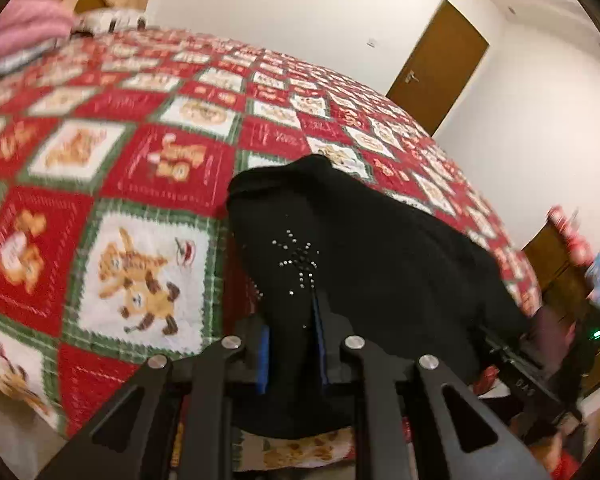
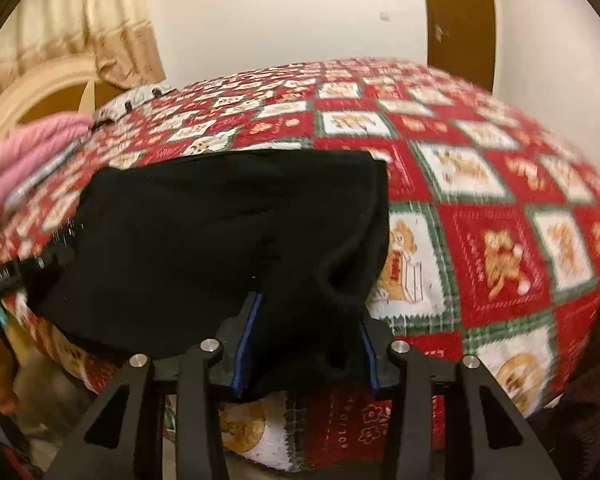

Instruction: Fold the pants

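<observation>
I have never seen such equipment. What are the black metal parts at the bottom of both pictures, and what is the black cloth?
There is no robot here. A person holds a two-finger gripper in each hand, and a wide-angle camera on each one looks forward along its fingers. One picture comes from the left gripper, the other from the right gripper. The black parts are their fingers, with blue pads. The surface is a bed under a red, white and green patchwork bedspread. On it lie black pants with small shiny studs. Each gripper is closed on the near edge of the pants. A pink cloth lies at the far side.
</observation>
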Available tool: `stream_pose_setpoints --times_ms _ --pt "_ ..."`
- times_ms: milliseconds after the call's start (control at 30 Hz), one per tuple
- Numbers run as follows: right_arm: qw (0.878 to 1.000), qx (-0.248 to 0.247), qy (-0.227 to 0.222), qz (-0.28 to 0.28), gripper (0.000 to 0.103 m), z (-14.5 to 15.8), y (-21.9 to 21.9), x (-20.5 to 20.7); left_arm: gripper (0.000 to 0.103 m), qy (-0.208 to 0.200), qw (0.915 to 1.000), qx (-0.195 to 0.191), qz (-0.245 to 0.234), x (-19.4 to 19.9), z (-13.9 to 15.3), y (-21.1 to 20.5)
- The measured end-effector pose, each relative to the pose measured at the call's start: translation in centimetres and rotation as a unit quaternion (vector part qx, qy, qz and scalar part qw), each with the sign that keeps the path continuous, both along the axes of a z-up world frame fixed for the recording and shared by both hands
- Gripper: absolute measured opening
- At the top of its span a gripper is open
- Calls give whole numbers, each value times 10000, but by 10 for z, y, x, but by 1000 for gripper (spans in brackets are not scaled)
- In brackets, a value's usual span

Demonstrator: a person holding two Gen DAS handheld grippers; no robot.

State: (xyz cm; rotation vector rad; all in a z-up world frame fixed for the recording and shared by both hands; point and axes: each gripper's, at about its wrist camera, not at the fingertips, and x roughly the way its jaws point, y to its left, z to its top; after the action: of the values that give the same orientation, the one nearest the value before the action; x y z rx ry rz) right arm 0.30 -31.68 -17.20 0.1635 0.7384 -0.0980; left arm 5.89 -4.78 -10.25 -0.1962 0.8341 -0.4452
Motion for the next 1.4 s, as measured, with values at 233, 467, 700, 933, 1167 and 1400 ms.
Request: stream_pose_setpoints --times_ms 233,467,700,933,1167,1400 --pt "9990 -24 -394 190 30 43 3 -10 18 -474 9984 293 -121 -7 22 0" --pt "9922 -494 -957 633 30 97 41 -14 18 -856 9958 299 -152 -5 52 8" --pt "9825 -727 -1244 1180 30 129 94 35 17 -1044 9935 153 428 25 79 59" --pt "9676 -959 -1506 1786 30 153 167 142 17 -1502 9802 517 1186 78 111 114" --pt "9679 -909 -1312 1943 30 129 213 248 18 -1612 9645 1146 1750 146 107 157" --pt "9646 -1387 -322 2218 34 38 233 307 25 -238 9742 1322 1814 203 14 183"
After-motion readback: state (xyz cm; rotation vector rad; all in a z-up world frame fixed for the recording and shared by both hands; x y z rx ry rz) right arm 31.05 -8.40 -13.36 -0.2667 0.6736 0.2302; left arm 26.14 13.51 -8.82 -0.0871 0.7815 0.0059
